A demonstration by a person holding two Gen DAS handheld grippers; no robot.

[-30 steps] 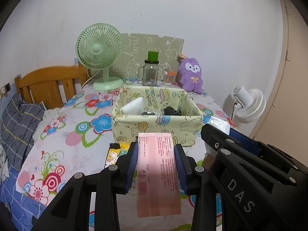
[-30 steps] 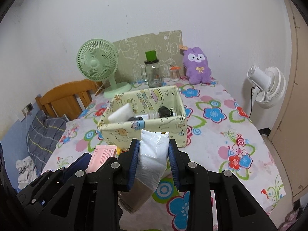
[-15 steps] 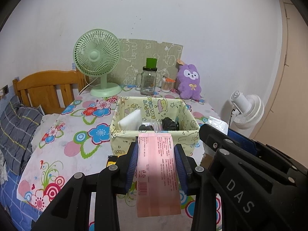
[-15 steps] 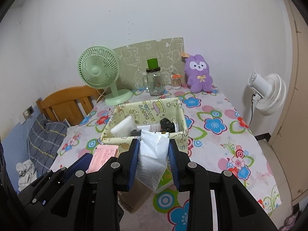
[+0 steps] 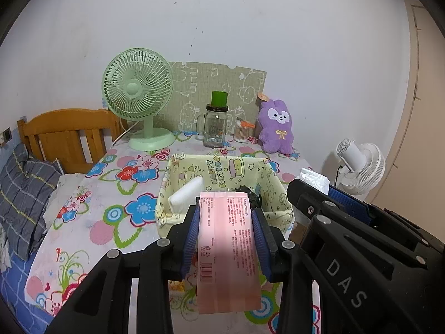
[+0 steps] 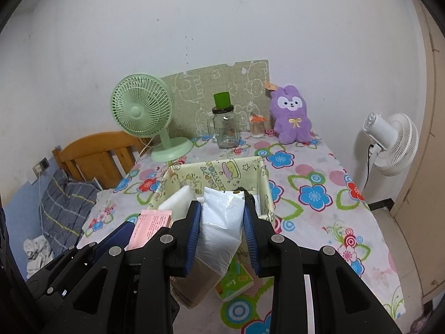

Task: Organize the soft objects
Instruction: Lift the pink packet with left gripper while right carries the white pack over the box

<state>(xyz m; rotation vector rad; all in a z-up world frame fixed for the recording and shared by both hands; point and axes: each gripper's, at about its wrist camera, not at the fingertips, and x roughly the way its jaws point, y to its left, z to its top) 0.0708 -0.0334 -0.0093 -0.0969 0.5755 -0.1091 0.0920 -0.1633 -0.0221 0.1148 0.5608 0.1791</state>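
Booklet (image 6: pixel 235 279) under white pack (image 6: pixel 219 236): right wrist only.

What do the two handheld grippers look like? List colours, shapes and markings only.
Both the left gripper and the right gripper are matte black angular frames with round silver screw heads. Each finger carries a ribbed blue pad. The right gripper's body, seen from the left wrist view, bears white letters "DAS".
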